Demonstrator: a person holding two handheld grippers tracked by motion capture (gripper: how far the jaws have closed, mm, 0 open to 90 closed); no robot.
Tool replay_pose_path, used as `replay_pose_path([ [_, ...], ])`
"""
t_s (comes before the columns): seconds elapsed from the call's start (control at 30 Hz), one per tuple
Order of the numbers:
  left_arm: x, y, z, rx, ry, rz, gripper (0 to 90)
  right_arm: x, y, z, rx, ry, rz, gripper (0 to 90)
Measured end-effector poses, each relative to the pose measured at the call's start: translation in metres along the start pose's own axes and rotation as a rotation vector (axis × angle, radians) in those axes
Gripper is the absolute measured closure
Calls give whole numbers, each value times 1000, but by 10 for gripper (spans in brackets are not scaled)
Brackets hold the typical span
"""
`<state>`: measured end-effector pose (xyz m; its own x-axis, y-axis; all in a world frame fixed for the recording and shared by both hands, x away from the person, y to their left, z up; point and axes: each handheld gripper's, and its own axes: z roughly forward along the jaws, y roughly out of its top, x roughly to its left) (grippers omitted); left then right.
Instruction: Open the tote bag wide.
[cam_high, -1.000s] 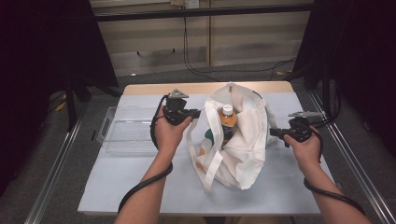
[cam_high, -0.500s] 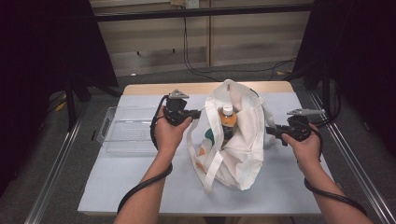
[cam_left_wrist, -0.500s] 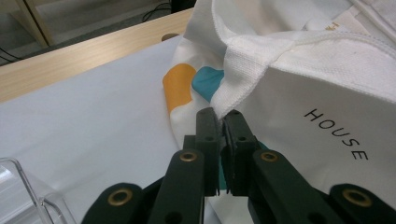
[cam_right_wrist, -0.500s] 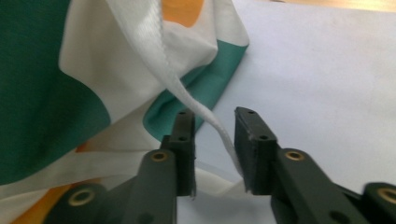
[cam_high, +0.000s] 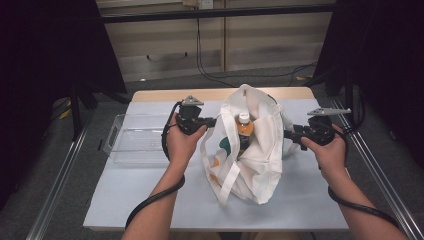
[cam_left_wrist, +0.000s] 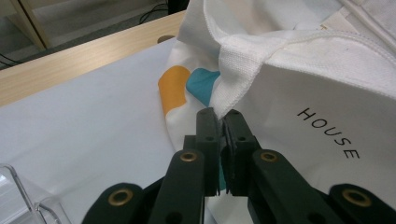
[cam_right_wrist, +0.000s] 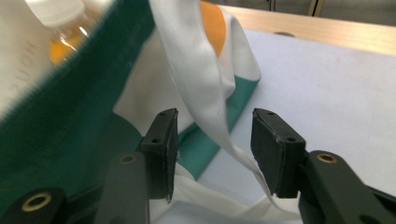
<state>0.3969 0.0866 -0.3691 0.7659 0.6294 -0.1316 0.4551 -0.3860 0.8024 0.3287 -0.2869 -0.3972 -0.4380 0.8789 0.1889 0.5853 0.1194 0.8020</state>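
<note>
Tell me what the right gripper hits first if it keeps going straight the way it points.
Most likely the white strap of the tote bag, which hangs between the open jaws of the right gripper; just behind it is the bag's green and white cloth. Depth is hard to judge.

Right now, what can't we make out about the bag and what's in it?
- Bottle: high view, lower body hidden by the bag; label too small to read.
- Bottle in right gripper view: blurred, cut off by the top edge.
- Bag print: left gripper view, cut off at the right edge.
- Other contents: hidden by the cloth.
</note>
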Motion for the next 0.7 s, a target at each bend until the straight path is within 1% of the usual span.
replay_pose_path([
  [0.03,-1,0,1,-14,3,-19,865,1,3,-1,-7,4,-3,539],
  [0.07,-1,0,1,-10,2,-15,865,1,6,-2,-12,13,-8,559],
  [0.1,-1,0,1,-10,2,-15,866,1,6,-2,-12,13,-8,559],
  [0.13,1,2,1,-4,5,-10,866,1,11,-5,-20,13,-2,629],
  [0.2,2,3,1,-1,5,-9,867,2,14,-6,-32,26,4,705],
  [0.27,3,4,2,-6,6,-14,868,3,17,-4,-31,28,-2,753],
  [0.3,3,4,2,-6,6,-14,869,3,17,-4,-31,28,-2,753],
  [0.33,5,6,2,-3,11,-13,869,3,18,-1,-26,25,2,821],
  [0.37,5,6,2,-3,11,-13,870,3,18,-1,-26,25,2,821],
  [0.4,7,6,2,-2,16,-20,870,1,18,3,-22,22,5,850],
  [0.43,8,7,2,3,19,-20,870,0,18,4,-23,22,15,858],
  [0.47,9,6,4,-8,19,-29,870,-2,17,6,-24,19,23,865],
  [0.5,11,6,4,4,20,-20,871,-3,17,8,-21,15,32,875],
  [0.57,11,5,4,-4,26,-26,871,-7,15,11,-12,8,45,885],
  [0.6,13,4,6,-11,24,-52,872,-9,13,13,-8,3,51,887],
  [0.63,13,4,6,-11,24,-52,872,-9,13,13,-8,3,51,887],
  [0.67,16,2,8,-7,32,-58,872,-14,10,16,-3,-1,65,891],
  [0.7,16,2,8,-7,32,-58,873,-14,10,16,-3,-1,65,891],
])
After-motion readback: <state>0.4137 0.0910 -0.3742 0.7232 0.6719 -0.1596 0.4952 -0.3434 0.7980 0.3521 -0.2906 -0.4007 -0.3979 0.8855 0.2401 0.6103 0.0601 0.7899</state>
